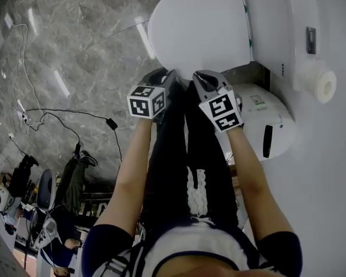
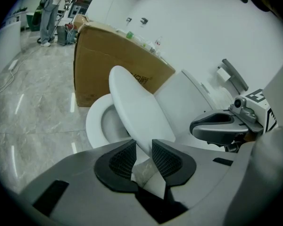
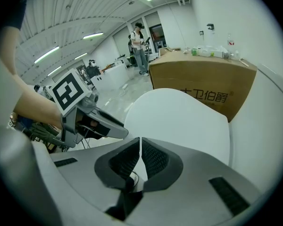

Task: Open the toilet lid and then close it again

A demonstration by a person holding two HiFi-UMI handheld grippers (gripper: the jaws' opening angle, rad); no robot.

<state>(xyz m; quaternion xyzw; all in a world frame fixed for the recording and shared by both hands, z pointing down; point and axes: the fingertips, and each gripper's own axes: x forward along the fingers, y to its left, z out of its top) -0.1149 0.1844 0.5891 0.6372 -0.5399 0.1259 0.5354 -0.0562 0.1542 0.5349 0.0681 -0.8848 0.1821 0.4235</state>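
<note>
a view from the person's head, looking steeply down onto a white toilet on a grey marble floor (image 1: 63, 51). the toilet lid (image 2: 134, 107) sits at twelve o'clock in this view, with the white tank (image 1: 282, 22) at about one o'clock and a roll of toilet paper (image 1: 324, 86) at three o'clock. two bare forearms reach up from six o'clock, each hand holding a grey gripper with a black and white marker cube.

the left gripper (image 2: 143, 147) meets the near rim of the lid. seen from its own camera, the lid stands partway up and tilted, with the seat and bowl (image 2: 96, 121) open to view at nine o'clock of it. the lid's rim runs down between the two ridged black pads, and the jaws pinch it with a wide gap between them.

the right gripper (image 3: 140, 147) hovers just beside the left one, at its three o'clock in the head view. its jaws are pressed together with nothing between them, and the white lid fills the view just beyond its tips.

a brown cardboard box (image 3: 207, 88) stands behind the toilet. black cables (image 1: 46, 117) trail over the floor at nine o'clock in the head view. a person (image 3: 140, 46) stands far off in the room.
</note>
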